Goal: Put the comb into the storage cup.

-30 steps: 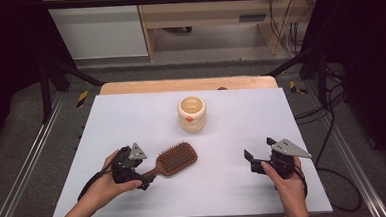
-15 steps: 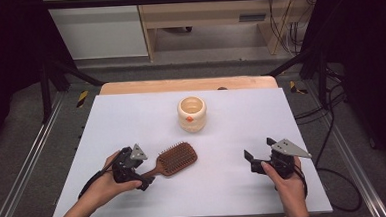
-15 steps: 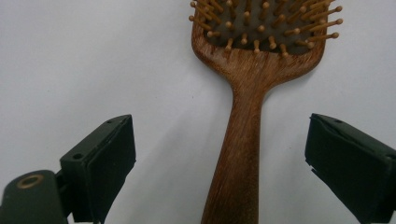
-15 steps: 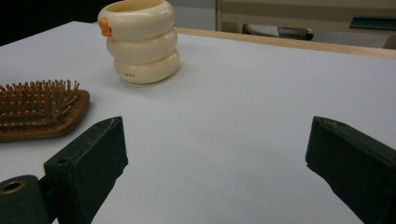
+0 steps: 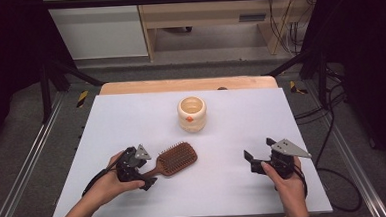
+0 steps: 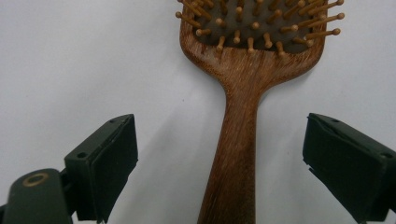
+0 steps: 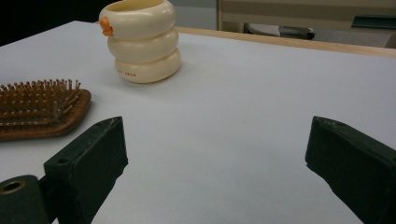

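Between open left gripper (image 6: pixel 219 158) jaws: hairbrush (image 6: pixel 243 116) handle.

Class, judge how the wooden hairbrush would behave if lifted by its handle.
The hairbrush looks like solid wood, so probably stiff. Its broad bristled head likely outweighs the slim handle, so it may tip head-down. The left tongs straddle the handle, open, not yet touching it.

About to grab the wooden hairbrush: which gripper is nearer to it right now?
Left. The left gripper straddles the wooden hairbrush handle, jaws open on either side without touching it. The right gripper sits well off to the brush's right on the white table, jaws open.
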